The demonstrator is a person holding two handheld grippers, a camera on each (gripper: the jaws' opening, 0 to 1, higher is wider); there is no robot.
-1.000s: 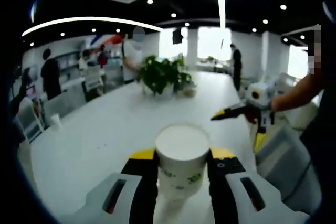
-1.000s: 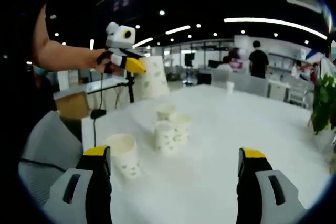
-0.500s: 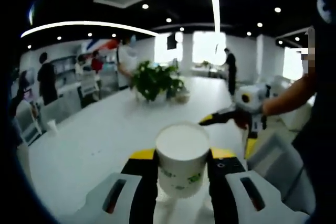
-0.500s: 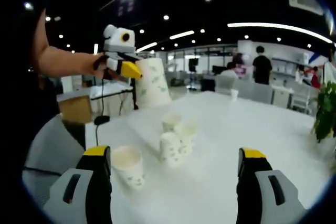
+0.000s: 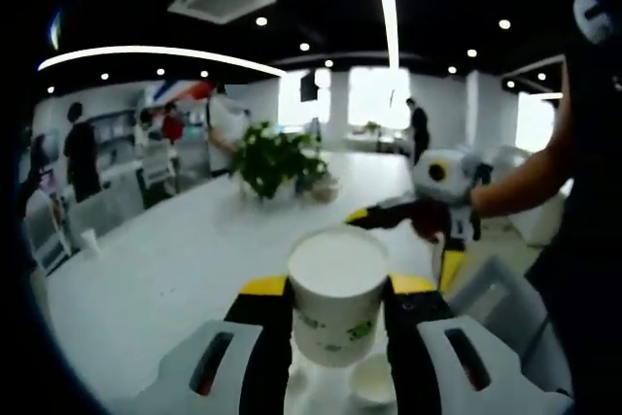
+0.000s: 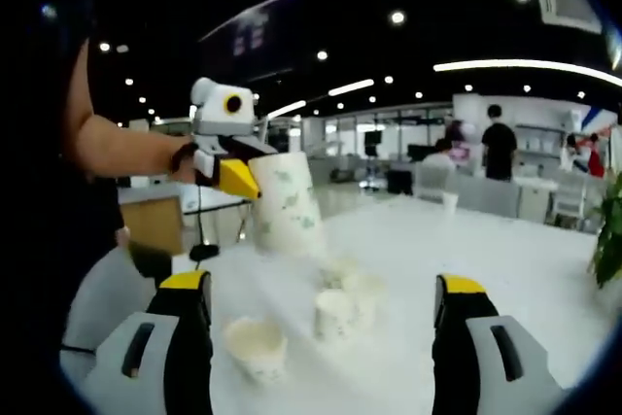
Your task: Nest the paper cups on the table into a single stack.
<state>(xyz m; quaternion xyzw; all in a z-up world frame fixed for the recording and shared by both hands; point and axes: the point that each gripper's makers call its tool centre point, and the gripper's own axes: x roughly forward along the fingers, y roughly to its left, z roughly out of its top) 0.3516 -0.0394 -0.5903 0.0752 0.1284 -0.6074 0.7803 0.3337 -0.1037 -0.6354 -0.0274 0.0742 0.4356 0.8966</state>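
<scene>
My left gripper [image 5: 337,287] is shut on a white paper cup [image 5: 336,296] with a green print, held upright above the table. Another cup [image 5: 372,379] stands just below it. In the right gripper view that held cup [image 6: 287,203] hangs in the left gripper [image 6: 236,178], above a cluster of cups [image 6: 342,304] on the white table [image 6: 486,250]. One more cup [image 6: 255,347] stands alone nearer me. My right gripper [image 6: 321,287] is open with nothing between its jaws, and it appears from the right as the right gripper [image 5: 406,240].
A potted plant [image 5: 277,157] sits mid-table. A small cup [image 5: 89,240] stands at the far left edge. A grey chair [image 5: 505,308] is at the table's near side. People stand in the background. A person's arm [image 6: 117,148] holds the left gripper.
The left gripper carried its cup closer over the cup cluster, and a table cup now shows beneath it. The right gripper drew nearer in the left gripper view. Both cameras shifted.
</scene>
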